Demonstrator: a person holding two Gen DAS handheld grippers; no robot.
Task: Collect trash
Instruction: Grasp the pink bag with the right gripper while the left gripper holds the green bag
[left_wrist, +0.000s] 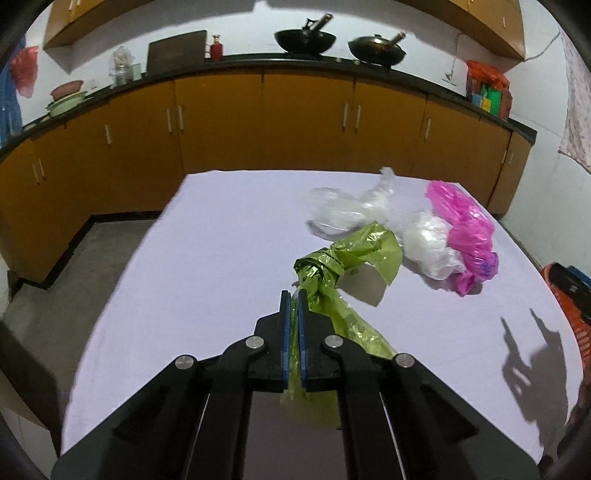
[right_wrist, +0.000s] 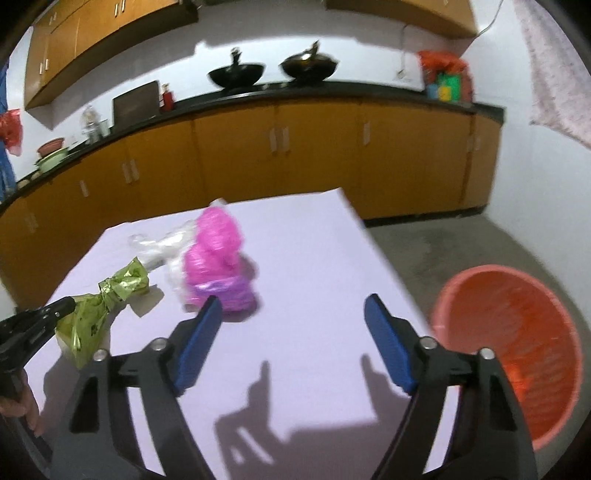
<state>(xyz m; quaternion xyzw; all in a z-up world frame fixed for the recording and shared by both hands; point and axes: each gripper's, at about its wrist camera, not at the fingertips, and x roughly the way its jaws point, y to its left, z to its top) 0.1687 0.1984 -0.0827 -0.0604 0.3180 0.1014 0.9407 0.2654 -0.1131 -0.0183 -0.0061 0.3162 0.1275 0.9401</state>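
One crinkled green bag (left_wrist: 343, 258) (knotted midway) sits pinched in left gripper (left_wrist: 292, 295); right gripper (right_wrist: 293, 306) spread.

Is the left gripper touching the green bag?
Touching. The left wrist view shows the left gripper closed on the green bag, plastic pinched between its pads.

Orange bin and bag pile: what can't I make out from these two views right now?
- Orange bin: right wrist view, bottom blurred, near rim cut by the right gripper.
- Clear bags: count unclear, they overlap.
- Green bag: near end hidden under the left gripper.
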